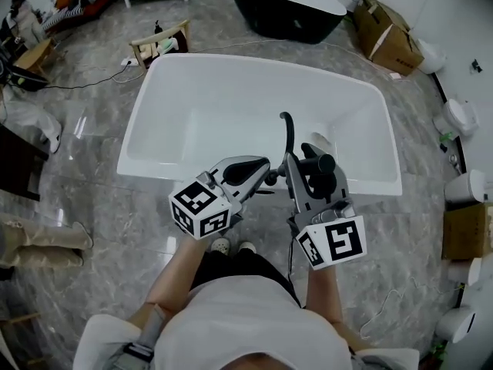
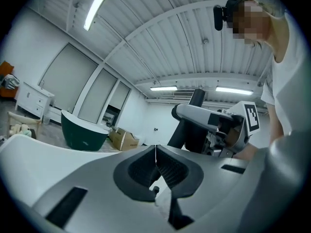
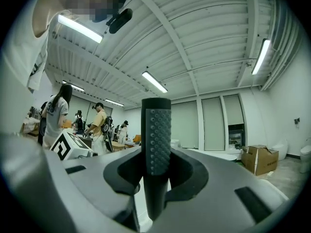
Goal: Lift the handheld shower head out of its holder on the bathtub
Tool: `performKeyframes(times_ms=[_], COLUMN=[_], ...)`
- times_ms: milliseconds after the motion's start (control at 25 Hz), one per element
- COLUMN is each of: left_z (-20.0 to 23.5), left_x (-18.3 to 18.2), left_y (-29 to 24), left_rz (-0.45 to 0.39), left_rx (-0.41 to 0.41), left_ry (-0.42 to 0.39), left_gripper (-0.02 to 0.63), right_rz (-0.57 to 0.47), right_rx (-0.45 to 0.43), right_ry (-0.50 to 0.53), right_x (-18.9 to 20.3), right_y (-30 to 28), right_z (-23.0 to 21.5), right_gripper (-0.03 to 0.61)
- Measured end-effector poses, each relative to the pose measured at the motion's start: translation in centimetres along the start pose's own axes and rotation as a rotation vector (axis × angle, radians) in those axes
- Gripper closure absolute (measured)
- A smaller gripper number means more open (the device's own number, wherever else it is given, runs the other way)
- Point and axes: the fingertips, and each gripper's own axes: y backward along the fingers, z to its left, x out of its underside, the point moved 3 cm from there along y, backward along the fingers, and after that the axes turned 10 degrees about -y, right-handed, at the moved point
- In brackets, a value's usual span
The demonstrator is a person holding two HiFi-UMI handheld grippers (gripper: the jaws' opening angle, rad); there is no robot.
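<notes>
Shoulders in a white shirt [image 1: 246,326] fill the near edge as a person stands at the near rim of a white bathtub [image 1: 223,106], a gripper in each hand. The right gripper [image 1: 310,165], its fingers part-way apart, clamps the black shower head [image 3: 155,135] upright by its dimpled handle. The shower head sits above the tub's near right rim, its dark hose [image 1: 290,133] arching toward the far side. The left gripper [image 1: 260,171] hangs just left of it, fingers pressed together on nothing. The lift looks complete or nearly so, though the holder cannot be picked out. Any next move calls for a firm hold and slack in the hose. The handle looks slim, matte and rubbery.
</notes>
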Motion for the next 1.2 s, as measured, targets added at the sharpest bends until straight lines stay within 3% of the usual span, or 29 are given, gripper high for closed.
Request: performKeyframes(times_ms=[400,680,1200], left_z=[-3.6,-6.6,-14.5], left_x=[-2.5,-2.9,-2.7], left_y=[-5.7,-9.1,-13.2], left_rz=[-0.018,-0.017,-0.018], left_rx=[0.195,0.312,0.555], left_ry=[-0.053,-0.060,-0.064], left_gripper=[0.603,0.603,0.603], right_rz=[-0.111,-0.220,-0.293], right_rx=[0.131,0.212,0.426], right_ry=[-0.055,-0.147,-0.123], right_x=[-4.4,-7.0,-8.6], right_y=[5.8,11.1,20.5], right_z=[-4.0,-6.0,-8.2], right_gripper=[0.462,0.462,0.462])
